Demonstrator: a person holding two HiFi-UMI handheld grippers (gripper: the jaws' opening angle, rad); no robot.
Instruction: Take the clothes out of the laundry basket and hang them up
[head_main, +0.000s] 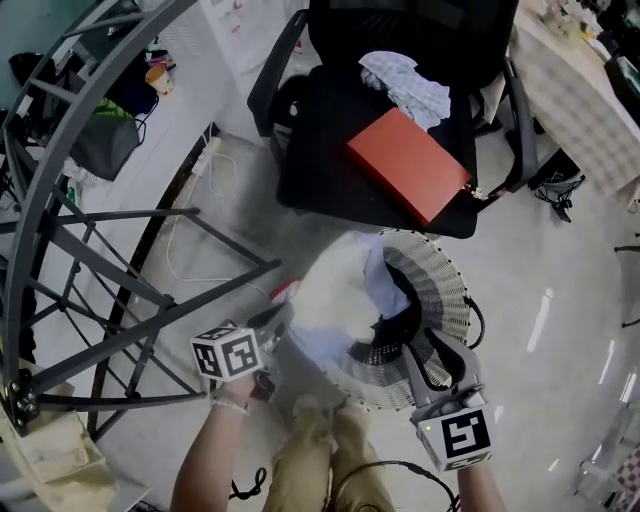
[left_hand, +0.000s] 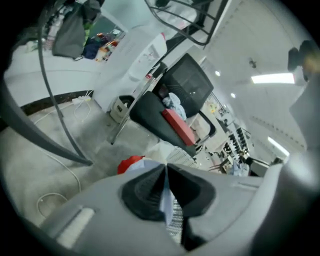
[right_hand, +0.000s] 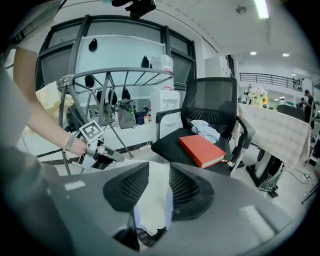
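Left gripper's (head_main: 278, 320) thin pinch on the pale white cloth garment (head_main: 335, 290) may slip; right gripper (head_main: 425, 360), four o'clock, stands open.

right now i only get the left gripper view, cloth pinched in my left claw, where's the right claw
Observer: The right claw is at the near rim of the laundry basket, jaws apart with a white garment between them. I can't tell if it grips.
Operator: same cloth as mine
Observer: Looks so. It runs from your left claw, which pinches its edge, across the basket.
Operator: anything else in there
Observer: Yes, dark clothing lies inside under the white one.
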